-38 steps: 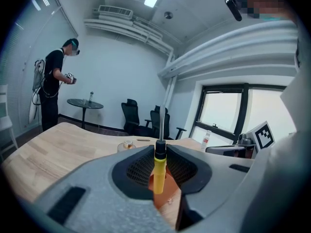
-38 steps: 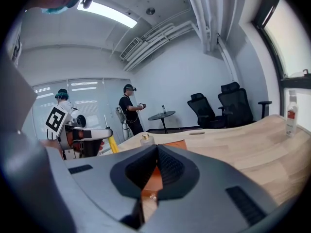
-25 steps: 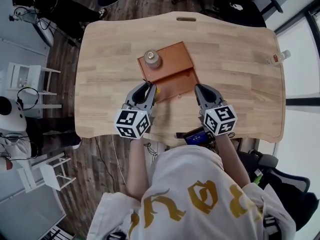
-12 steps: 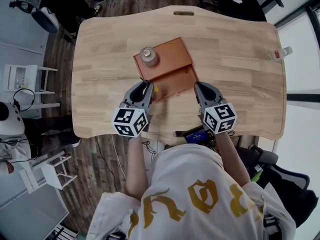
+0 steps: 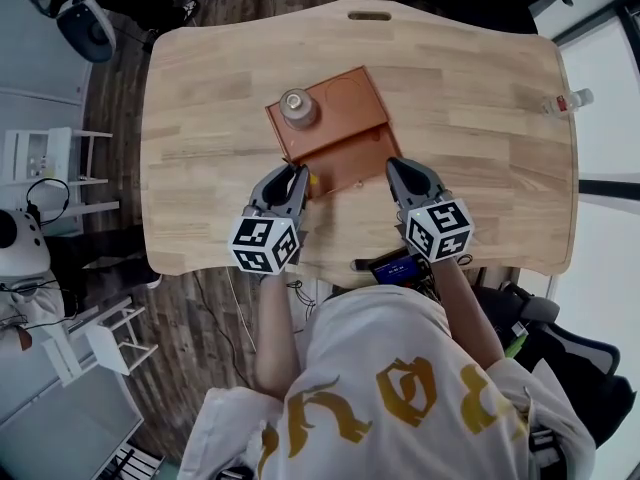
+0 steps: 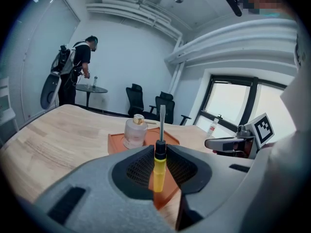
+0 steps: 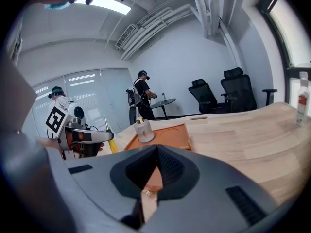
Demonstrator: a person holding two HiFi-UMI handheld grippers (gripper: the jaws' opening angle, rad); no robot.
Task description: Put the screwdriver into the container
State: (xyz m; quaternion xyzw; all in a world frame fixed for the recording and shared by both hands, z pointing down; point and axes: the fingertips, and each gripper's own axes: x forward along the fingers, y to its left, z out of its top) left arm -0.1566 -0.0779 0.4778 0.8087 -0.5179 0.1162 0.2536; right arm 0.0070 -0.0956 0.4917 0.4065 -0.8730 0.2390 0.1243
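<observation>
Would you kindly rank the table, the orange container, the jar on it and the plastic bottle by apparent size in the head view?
1. table
2. orange container
3. jar and plastic bottle: they look about alike, so I won't rank them.

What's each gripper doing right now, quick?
Left gripper: closed on the screwdriver.
Right gripper: closed, holding nothing.

My L gripper [image 5: 298, 176] sits left of my R gripper [image 5: 393, 168]. Both point away from me, tipped a bit down, approx level w/ each other. L jaws are clamped on the screwdriver [image 6: 159, 169], shaft sticking up past the tips. R jaws are pressed together, nothing btwn them. L forearm [image 5: 270, 328] and R forearm [image 5: 468, 313] reach fwd from my torso, roughly parallel.
</observation>
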